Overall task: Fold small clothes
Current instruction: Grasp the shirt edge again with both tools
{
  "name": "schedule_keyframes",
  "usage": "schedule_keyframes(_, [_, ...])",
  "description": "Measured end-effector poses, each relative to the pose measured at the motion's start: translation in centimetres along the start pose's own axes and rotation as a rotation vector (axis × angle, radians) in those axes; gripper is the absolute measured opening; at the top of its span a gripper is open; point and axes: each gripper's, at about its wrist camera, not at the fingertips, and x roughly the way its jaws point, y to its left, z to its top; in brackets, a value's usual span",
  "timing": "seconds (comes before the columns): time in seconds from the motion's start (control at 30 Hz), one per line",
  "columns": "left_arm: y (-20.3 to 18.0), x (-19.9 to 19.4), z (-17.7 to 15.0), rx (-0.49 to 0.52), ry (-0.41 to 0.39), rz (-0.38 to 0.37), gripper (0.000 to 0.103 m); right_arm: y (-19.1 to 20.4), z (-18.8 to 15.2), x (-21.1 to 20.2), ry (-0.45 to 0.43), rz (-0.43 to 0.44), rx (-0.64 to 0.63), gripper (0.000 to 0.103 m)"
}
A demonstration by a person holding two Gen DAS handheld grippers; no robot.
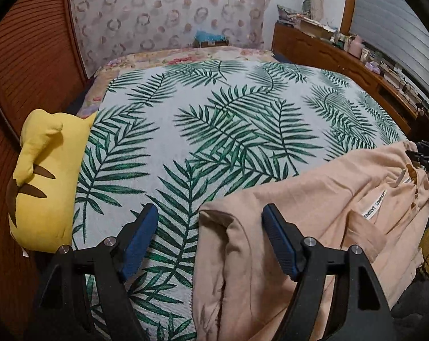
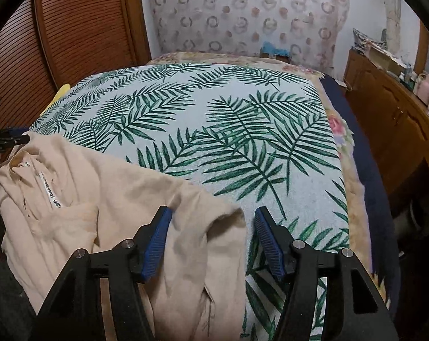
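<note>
Left wrist view: left hand-held gripper [image 1: 210,221], black frame with blue ribbed pads [image 1: 279,241], jaws spread wide and released; one folded corner of a peach garment [image 1: 314,213] lies between the pads, neither pad pressing on it. Garment is draped over the near edge of the bed, on a white cover printed with green palm leaves [image 1: 228,119]; white label with dark lettering [image 1: 375,204] showing near its neckline. Yellow plush cushion with brown stripes [image 1: 46,176] at the bed's left side, touching the cover's edge. Wooden dresser [image 1: 328,54] with cluttered top along the right wall.

Right wrist view: right hand-held gripper [image 2: 213,228], same build, jaws apart and released; opposite corner of the peach garment [image 2: 169,207] sits between its pads [image 2: 157,238], untouched by the right one. Other gripper's tip [image 2: 11,137] at the far left edge, near the garment's collar. Slatted wooden door [image 2: 80,22] beyond the bed's left side
</note>
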Motion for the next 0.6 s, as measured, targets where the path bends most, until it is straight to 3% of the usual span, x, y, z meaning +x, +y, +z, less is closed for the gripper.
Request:
schedule_keyframes(0.07, [-0.3,0.0,-0.1,0.008,-0.006,0.001,0.076,0.3,0.0,0.3,0.001,0.008,-0.019,0.063])
schedule_keyframes(0.17, [-0.7,0.1,-0.3,0.025,0.002,-0.021,0.061,0.8,0.1,0.6,-0.001,0.024,-0.033,0.056])
schedule_keyframes(0.27, [-1.1,0.1,-0.4,0.036,0.001,-0.050,0.043,1.3,-0.1,0.5,-0.004,0.060,-0.048,0.034])
schedule_keyframes(0.3, [-1.2,0.0,-0.4,0.037,0.001,-0.056,0.029,1.5,-0.1,0.5,-0.004,0.081,-0.056,0.020])
schedule_keyframes(0.33, [-1.3,-0.1,-0.4,0.035,0.002,-0.066,0.015,1.8,-0.3,0.4,-0.006,0.101,-0.065,0.015])
schedule_keyframes(0.43, [-2.1,-1.5,-0.8,0.045,-0.018,-0.077,0.013,2.3,-0.5,-0.8,-0.042,0.131,-0.064,0.012])
schedule_keyframes(0.6, [-2.0,-7.4,-0.5,-0.002,-0.167,-0.109,0.012,2.9,0.1,-6.5,-0.183,0.139,-0.062,0.011])
